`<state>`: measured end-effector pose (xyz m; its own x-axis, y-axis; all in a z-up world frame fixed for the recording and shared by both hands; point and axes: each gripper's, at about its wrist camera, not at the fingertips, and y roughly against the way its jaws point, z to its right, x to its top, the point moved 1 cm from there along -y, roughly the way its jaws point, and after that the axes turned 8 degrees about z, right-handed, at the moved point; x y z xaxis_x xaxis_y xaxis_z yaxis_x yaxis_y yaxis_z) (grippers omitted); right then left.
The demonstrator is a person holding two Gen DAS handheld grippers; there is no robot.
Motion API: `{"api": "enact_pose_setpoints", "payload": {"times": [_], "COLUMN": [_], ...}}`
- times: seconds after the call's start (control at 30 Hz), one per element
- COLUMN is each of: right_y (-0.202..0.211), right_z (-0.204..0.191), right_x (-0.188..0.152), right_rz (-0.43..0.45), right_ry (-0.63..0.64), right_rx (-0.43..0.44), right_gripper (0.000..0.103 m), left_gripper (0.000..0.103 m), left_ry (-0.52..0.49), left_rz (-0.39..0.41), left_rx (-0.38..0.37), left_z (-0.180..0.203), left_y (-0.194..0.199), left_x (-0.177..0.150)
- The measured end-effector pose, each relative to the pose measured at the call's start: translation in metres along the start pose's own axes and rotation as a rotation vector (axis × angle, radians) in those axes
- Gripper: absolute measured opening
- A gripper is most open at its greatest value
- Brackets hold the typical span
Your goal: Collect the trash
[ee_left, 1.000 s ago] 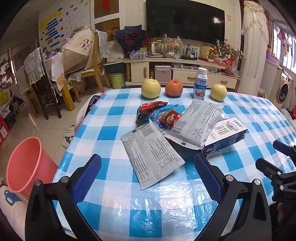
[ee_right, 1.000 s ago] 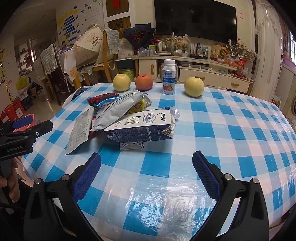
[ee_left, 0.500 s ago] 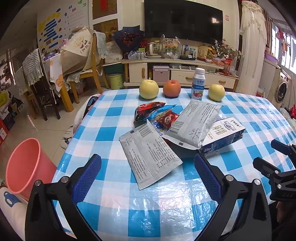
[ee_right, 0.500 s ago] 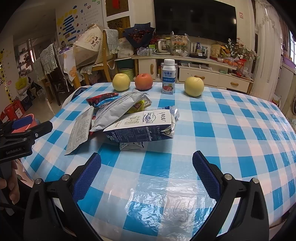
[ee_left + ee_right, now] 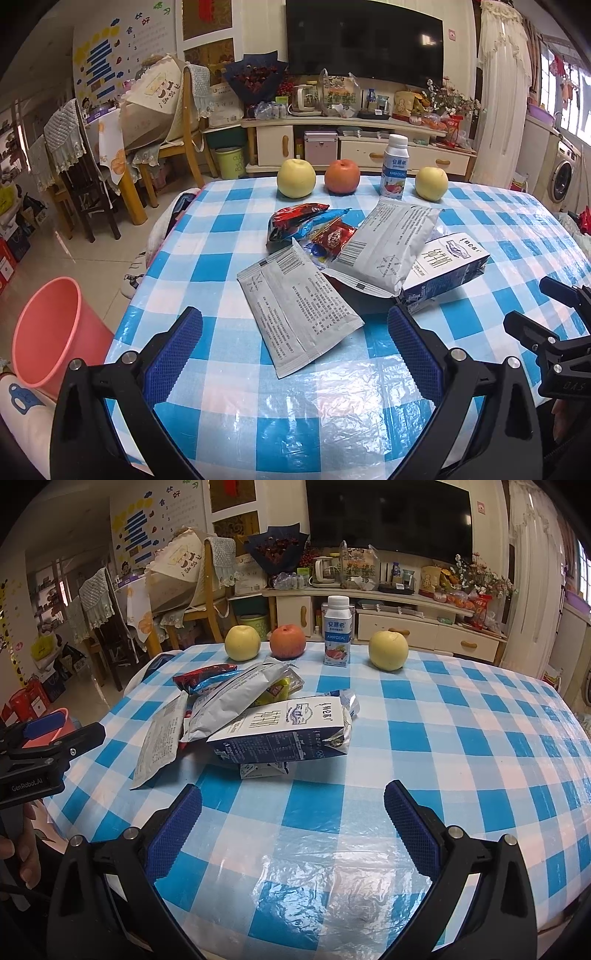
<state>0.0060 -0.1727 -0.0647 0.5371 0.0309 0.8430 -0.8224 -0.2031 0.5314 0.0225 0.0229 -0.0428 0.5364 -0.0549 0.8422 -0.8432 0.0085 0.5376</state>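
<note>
Over the last second almost nothing has changed: the left wrist view has pulled back and up a touch, so the trash pile sits slightly lower and smaller in frame, while the right wrist view is as it was. No piece has been lifted; I judge collecting has not started and both grippers are only lining up.

At lower left of the left view the pink bin (image 5: pixel 48 332) stands on the floor beside the table (image 5: pixel 207 258). At bottom centre the left gripper (image 5: pixel 295 325) hovers over the table's near edge, jaws wide apart and empty, the flat grey pouch (image 5: pixel 299 314) just ahead between them. Behind it, mid-frame, lie red and blue wrappers (image 5: pixel 306 225), a second pouch (image 5: pixel 388 243) and the milk carton (image 5: pixel 443 269).

In the right view the right gripper (image 5: pixel 291 805) is likewise spread and empty at bottom centre, aimed at the carton (image 5: pixel 280 731), short of touching it.
</note>
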Motion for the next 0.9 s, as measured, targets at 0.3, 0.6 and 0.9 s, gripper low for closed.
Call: {"api": "enact_pose_setpoints", "payload": {"times": [0.3, 0.6, 0.9], "right_y": [-0.001, -0.003, -0.011], "right_z": [0.000, -0.001, -0.010], "right_x": [0.000, -0.002, 0.006], "right_rz": [-0.005, -0.011, -0.056], "right_ry": [-0.004, -0.001, 0.087], "right_rx": [0.003, 0.009, 0.094], "right_gripper": [0.100, 0.100, 0.100], "left_gripper": [0.099, 0.099, 0.099], "left_ry": [0.006, 0.005, 0.006], "left_rz": [-0.002, -0.001, -0.011], "left_rx": [0.000, -0.002, 0.003], "left_z": [-0.001, 0.000, -0.002], "left_y": [0.000, 0.000, -0.004], "left_x": [0.000, 0.000, 0.000]}}
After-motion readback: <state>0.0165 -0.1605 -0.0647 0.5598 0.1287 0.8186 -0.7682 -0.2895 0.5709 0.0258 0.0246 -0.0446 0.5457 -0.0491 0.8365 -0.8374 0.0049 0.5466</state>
